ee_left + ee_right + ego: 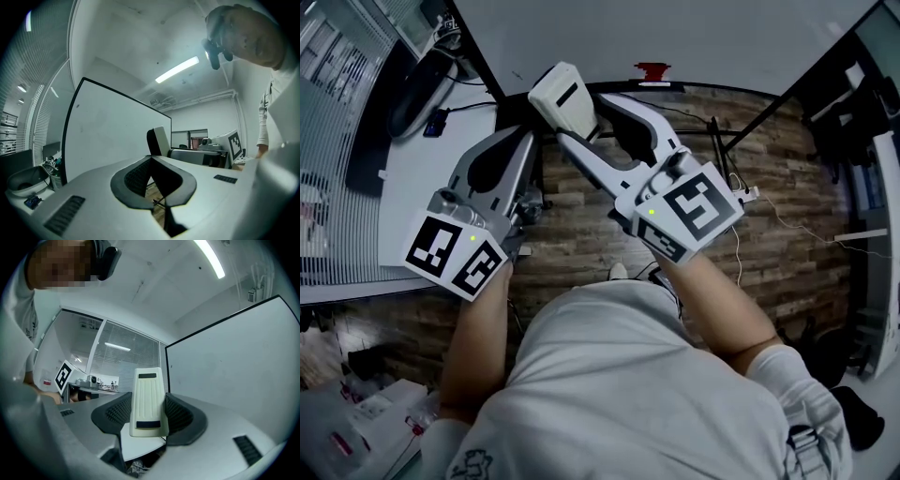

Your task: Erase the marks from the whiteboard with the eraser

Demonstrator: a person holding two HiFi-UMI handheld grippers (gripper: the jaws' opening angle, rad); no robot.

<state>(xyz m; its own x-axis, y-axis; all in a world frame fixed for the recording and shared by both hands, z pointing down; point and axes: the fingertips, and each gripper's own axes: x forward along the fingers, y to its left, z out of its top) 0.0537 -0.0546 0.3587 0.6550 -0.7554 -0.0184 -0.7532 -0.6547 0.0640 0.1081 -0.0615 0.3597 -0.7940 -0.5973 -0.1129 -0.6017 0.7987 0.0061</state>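
Observation:
A cream eraser (565, 97) with a black felt side is clamped between the jaws of my right gripper (578, 127), pointing up toward the whiteboard (694, 37). In the right gripper view the eraser (148, 385) stands upright between the dark pads (112, 416), and the whiteboard (234, 362) is close on the right. A small red mark (653, 70) sits just above the board's black lower frame. My left gripper (525, 145) hangs beside the right one, shut and holding nothing. In the left gripper view its tips (151, 161) meet, with the whiteboard (112, 136) and the eraser (159, 140) beyond.
A white desk (422, 178) with a black object (417, 89) and cables stands at the left, by window blinds. The board's black stand legs (750, 131) and a thin cable (787, 225) cross the wood-pattern floor (581, 234). More furniture (877, 187) lines the right edge.

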